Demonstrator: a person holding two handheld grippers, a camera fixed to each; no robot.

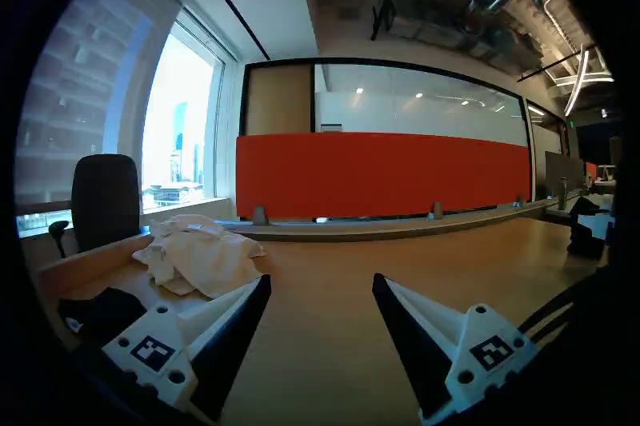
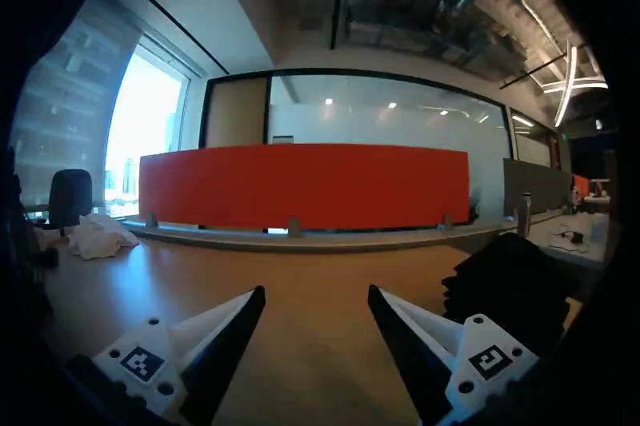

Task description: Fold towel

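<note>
Here: towel bunched near desk edge; left tongs, right tongs agape.

The towel is cream, the divider red, the desk tan.

In your left gripper view, the towel lies heaped on the desk, ahead and to the left of your left gripper, apart from its fingers. A small cloth lies on the desk at near left, beside that gripper's left finger. A chair stands beyond the desk's left end, before the window. A partition runs along the desk's far edge, behind the towel. In your right gripper view, the towel sits far left. A stack of cloth rests on the desk right of your right gripper.
</note>
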